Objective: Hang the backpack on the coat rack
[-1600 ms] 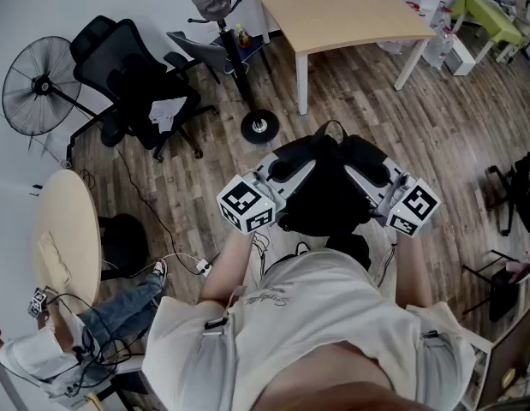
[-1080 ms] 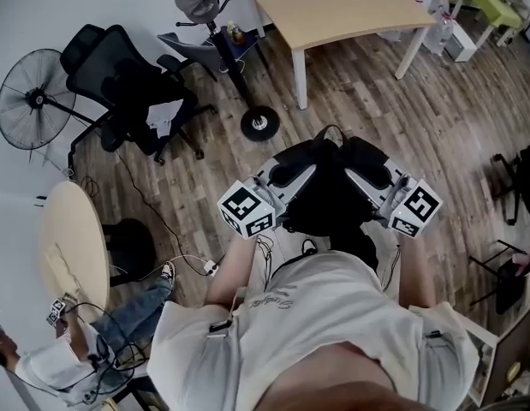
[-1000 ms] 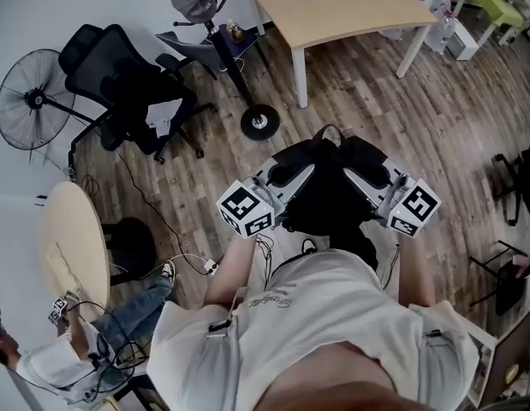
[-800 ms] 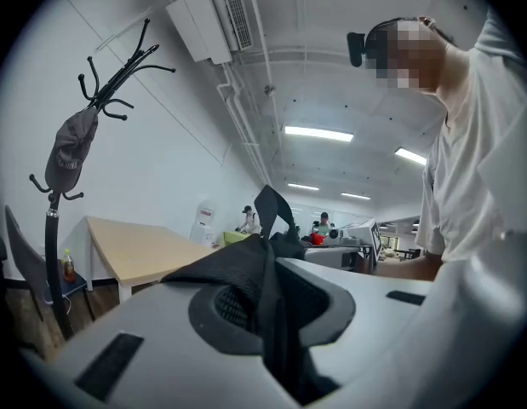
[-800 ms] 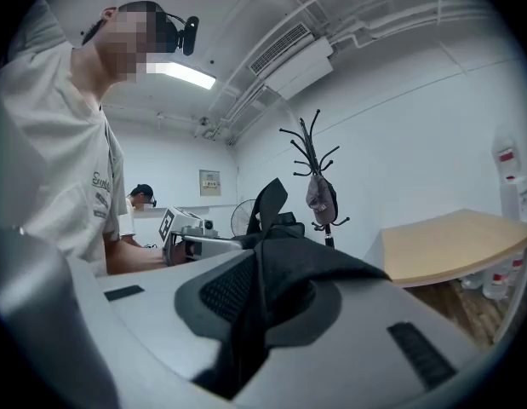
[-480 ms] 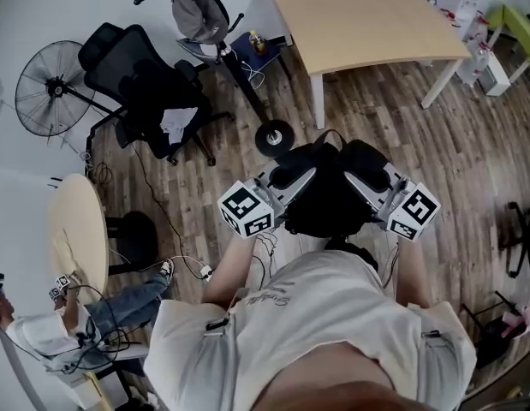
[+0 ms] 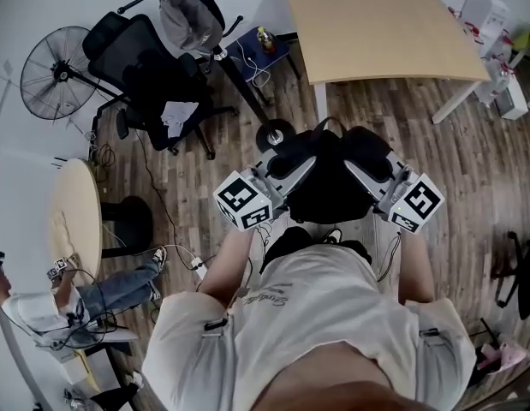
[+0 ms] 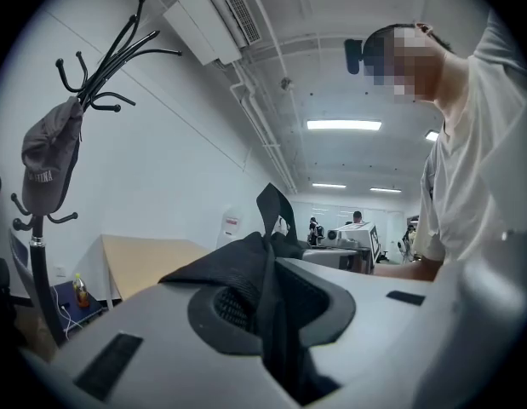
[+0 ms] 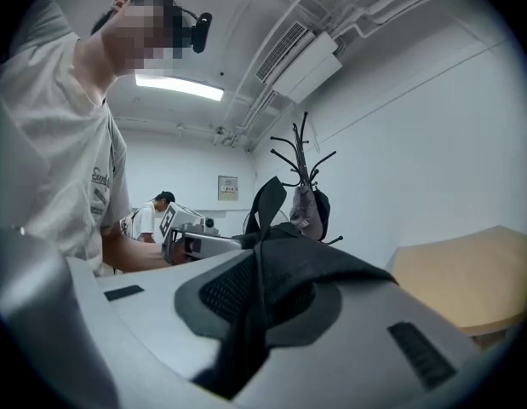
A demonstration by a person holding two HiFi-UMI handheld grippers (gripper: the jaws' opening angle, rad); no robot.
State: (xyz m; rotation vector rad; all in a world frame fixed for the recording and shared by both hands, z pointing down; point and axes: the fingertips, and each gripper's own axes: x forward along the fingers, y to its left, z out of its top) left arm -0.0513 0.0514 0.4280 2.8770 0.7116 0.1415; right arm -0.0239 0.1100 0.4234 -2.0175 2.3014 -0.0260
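The black backpack (image 7: 329, 182) hangs between my two grippers in front of the person's chest. My left gripper (image 7: 286, 168) is shut on one of its straps (image 8: 265, 267), which fills the gap between the jaws. My right gripper (image 7: 367, 171) is shut on the other strap (image 9: 256, 279). The black coat rack (image 7: 239, 80) stands ahead and to the left, its round base (image 7: 273, 134) close to the backpack. A grey cap (image 7: 186, 15) hangs on it. In the left gripper view the coat rack's hooks (image 8: 110, 58) rise at the far left; in the right gripper view the coat rack (image 9: 301, 156) stands beyond the strap.
A black office chair (image 7: 149, 67) and a floor fan (image 7: 55, 71) stand left of the rack. A wooden table (image 7: 376, 20) is ahead on the right. A round table (image 7: 72, 212) and a seated person (image 7: 68, 306) are at the left, with cables (image 7: 162, 221) on the floor.
The person has walked toward the coat rack, so its base and the chair sit nearer. Both grippers keep the same hold on the backpack.
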